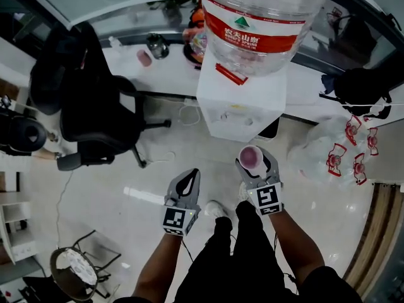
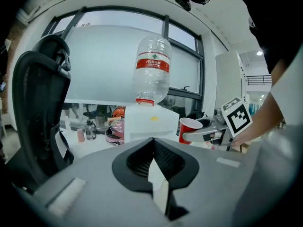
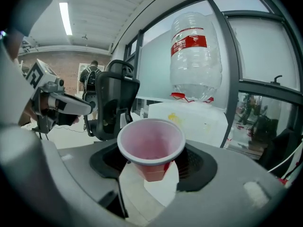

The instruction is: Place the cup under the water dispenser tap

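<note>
A red plastic cup point(image 1: 250, 158) with a pale inside stands upright between the jaws of my right gripper point(image 1: 254, 169), which is shut on it. In the right gripper view the cup point(image 3: 151, 148) is empty and hangs just in front of the white water dispenser point(image 3: 189, 119) with its big clear bottle point(image 3: 195, 56). The head view shows the dispenser point(image 1: 237, 106) straight ahead of the cup; I cannot see its tap. My left gripper point(image 1: 187, 177) is to the left of the cup, its jaws shut with nothing between them. In the left gripper view the cup point(image 2: 189, 129) sits right of the dispenser point(image 2: 149, 122).
A black office chair point(image 1: 95, 100) stands left of the dispenser. Behind it a white desk point(image 1: 126, 62) holds a dark flask and a pink cup. Clear bags with red handles point(image 1: 344, 150) lie on the floor at the right. A round stool point(image 1: 76, 270) stands at the lower left.
</note>
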`<state>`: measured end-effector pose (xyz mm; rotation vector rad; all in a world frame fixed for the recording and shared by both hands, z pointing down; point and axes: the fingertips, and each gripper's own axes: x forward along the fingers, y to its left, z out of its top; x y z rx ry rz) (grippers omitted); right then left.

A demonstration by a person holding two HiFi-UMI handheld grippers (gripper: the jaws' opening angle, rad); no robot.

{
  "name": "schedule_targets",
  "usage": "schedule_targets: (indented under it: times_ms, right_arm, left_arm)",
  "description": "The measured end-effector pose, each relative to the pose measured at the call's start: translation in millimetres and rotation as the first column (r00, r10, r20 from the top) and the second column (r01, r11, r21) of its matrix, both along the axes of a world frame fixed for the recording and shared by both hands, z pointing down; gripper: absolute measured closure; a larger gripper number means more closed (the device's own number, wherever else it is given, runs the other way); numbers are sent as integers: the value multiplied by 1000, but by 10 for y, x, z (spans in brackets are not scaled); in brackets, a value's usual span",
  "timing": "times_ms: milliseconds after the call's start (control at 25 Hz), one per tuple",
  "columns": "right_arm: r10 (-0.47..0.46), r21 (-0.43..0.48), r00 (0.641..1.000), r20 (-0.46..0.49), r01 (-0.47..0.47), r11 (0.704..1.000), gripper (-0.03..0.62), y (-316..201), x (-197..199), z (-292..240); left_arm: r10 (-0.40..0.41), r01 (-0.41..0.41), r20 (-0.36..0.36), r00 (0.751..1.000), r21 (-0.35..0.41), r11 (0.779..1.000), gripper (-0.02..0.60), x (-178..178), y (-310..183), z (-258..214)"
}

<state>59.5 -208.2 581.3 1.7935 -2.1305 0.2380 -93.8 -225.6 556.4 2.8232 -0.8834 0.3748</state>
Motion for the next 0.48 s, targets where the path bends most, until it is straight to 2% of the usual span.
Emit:
schedule_targets:
  times_ms: [120,320,480]
  right_arm:
    - [17,-11,1000,-5,-17,1000,306,-23,73,158]
    - [54,-24,998,17,-53,998,306,-155,219,439]
    - [73,-36,997,21,-72,997,306,-264,350,751]
  left_arm:
    - [-5,5,-12,1000,1,1000,565,80,-100,63]
    - [-77,79,30,997,-81,994,565,61,-292,324]
    - [-101,101,14,995,-58,993,565,126,-411,516]
